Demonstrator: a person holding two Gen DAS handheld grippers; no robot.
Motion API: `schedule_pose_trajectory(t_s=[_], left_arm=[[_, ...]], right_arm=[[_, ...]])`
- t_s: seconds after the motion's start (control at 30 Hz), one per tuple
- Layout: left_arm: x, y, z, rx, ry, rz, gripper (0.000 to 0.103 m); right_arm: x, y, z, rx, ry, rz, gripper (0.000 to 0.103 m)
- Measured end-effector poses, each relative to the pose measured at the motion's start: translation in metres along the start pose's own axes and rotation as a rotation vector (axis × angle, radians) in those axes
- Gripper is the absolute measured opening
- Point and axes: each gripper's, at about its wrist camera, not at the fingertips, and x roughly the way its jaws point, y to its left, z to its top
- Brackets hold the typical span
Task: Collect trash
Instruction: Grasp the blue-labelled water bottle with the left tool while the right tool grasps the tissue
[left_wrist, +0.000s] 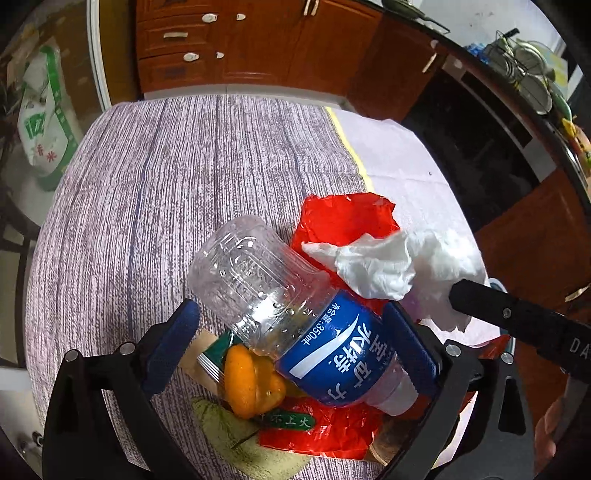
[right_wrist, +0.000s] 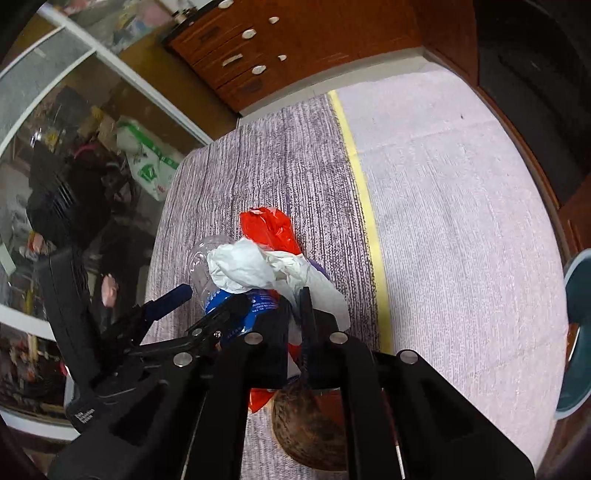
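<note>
A clear plastic bottle (left_wrist: 240, 266) with a blue label lies tilted on a pile of trash on the table. My left gripper (left_wrist: 291, 306) is open wide around it. The label leans against the right pad (left_wrist: 410, 343), and the left pad (left_wrist: 173, 336) stands apart from the bottle. Under the bottle are an orange peel (left_wrist: 247, 380), a green wrapper (left_wrist: 288, 421) and a red plastic bag (left_wrist: 343, 218). My right gripper (right_wrist: 295, 302) is shut on a crumpled white tissue (right_wrist: 243, 266), which lies over the red bag (right_wrist: 266, 225) and the bottle (right_wrist: 201, 254). In the left wrist view the right gripper (left_wrist: 456, 291) pinches the tissue (left_wrist: 384, 262).
The table (left_wrist: 166, 184) has a striped grey cloth with a yellow band (right_wrist: 369, 206) and a paler part to the right. A brown round object (right_wrist: 310, 432) sits near the front. Wooden cabinets (left_wrist: 258, 44) stand behind. A rice sack (left_wrist: 44, 122) is on the floor at left.
</note>
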Motion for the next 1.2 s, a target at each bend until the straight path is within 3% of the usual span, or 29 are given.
schedule_pose_trajectory(t_s=[0.03,0.1,0.13,0.27,0.43,0.5,0.53,0.97,1.07,1.2], left_arm=[[0.0,0.002,-0.001,-0.003,-0.001,-0.005,0.099],[0.0,0.005,-0.002,-0.014,0.002,-0.022,0.099],[-0.001,0.006,-0.003,-0.014,0.003,-0.027,0.099],[-0.003,0.007,-0.006,0.004,0.0,-0.035,0.099],[-0.004,0.011,-0.006,0.011,0.002,-0.053,0.1],[-0.006,0.013,-0.009,0.024,0.0,-0.06,0.1],[-0.007,0.014,-0.011,0.028,-0.002,-0.064,0.1],[0.013,-0.01,-0.003,0.023,0.047,-0.065,0.1],[0.021,-0.02,-0.005,0.04,0.065,-0.063,0.086],[0.011,-0.03,-0.012,0.08,0.023,-0.044,0.086]], right_arm=[[0.001,0.002,0.001,-0.009,-0.003,0.0,0.013],[0.002,0.004,0.003,-0.015,-0.005,0.001,0.032],[0.003,0.006,0.005,-0.019,-0.009,-0.005,0.05],[0.009,0.019,0.012,-0.057,-0.024,-0.022,0.052],[0.034,0.026,0.019,-0.057,0.026,-0.018,0.052],[0.043,0.031,0.02,-0.069,0.042,-0.018,0.035],[0.045,0.033,0.019,-0.075,0.048,-0.019,0.007],[-0.011,0.002,0.01,0.022,-0.043,0.022,0.004],[-0.018,-0.006,0.007,0.04,-0.052,0.028,0.004],[-0.027,-0.015,0.002,0.069,-0.061,0.053,0.004]])
